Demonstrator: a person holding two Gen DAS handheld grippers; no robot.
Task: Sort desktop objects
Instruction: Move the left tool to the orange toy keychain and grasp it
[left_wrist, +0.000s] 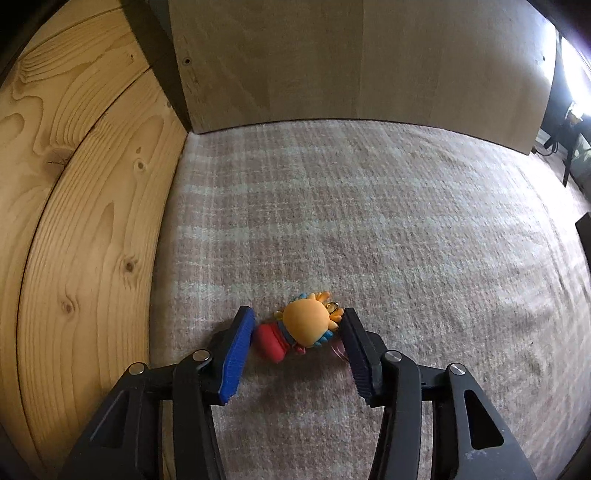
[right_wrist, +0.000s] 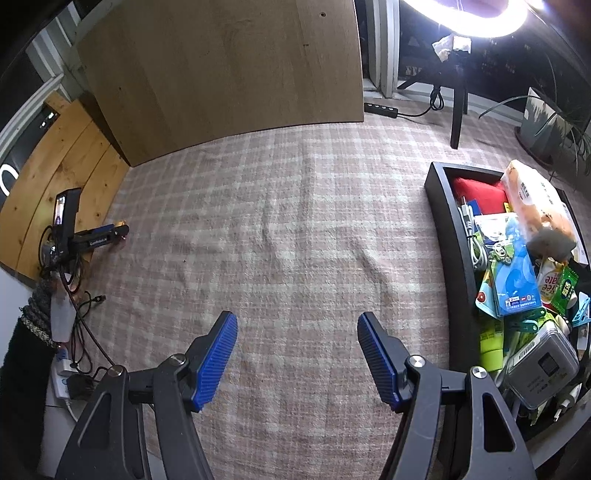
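A small toy figure keychain (left_wrist: 299, 330) with an orange head, red body and metal ring lies on the plaid cloth between the blue pads of my left gripper (left_wrist: 295, 325). The jaws stand open on either side of it, close to it but not clamped. My right gripper (right_wrist: 297, 321) is open and empty above the cloth. A black tray (right_wrist: 448, 229) full of sorted items stands to its right. The left gripper (right_wrist: 120, 232) also shows in the right wrist view, low at the far left of the cloth.
Pine boards (left_wrist: 74, 221) border the cloth on the left and a plywood panel (left_wrist: 351, 62) stands at the back. The tray holds a tissue pack (right_wrist: 535, 199), a red pouch (right_wrist: 478, 195), a grey box (right_wrist: 543, 365) and cables. A power strip and cords (right_wrist: 74, 354) lie at front left.
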